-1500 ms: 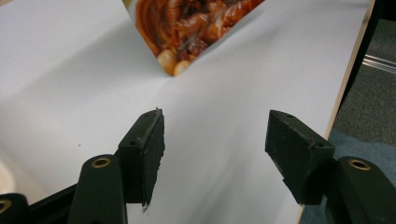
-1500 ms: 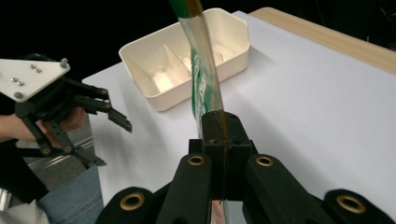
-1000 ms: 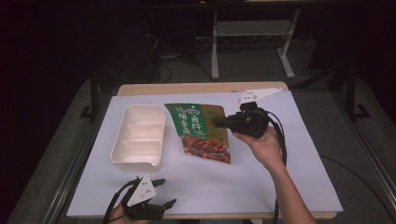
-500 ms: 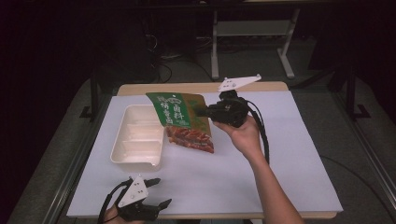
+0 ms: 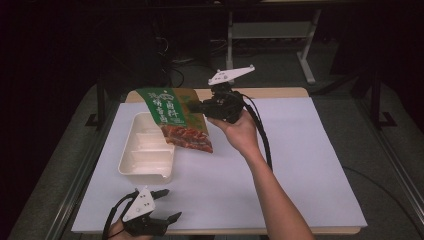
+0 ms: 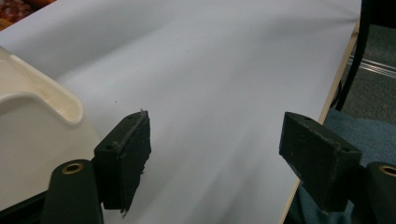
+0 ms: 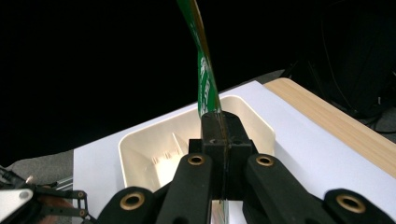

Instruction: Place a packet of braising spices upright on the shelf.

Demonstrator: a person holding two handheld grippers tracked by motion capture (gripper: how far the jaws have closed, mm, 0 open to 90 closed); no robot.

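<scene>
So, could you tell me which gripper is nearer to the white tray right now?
The left. The left gripper sits open at the near table edge, just beside the tray's near end. The right gripper holds the food pouch raised above the tray's far right corner.

Dark room, grey floor (image 5: pixel 60 165), metal stand (image 5: pixel 270 35)

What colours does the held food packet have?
The food packet is green above and red-brown below; the high view shows it best.
</scene>
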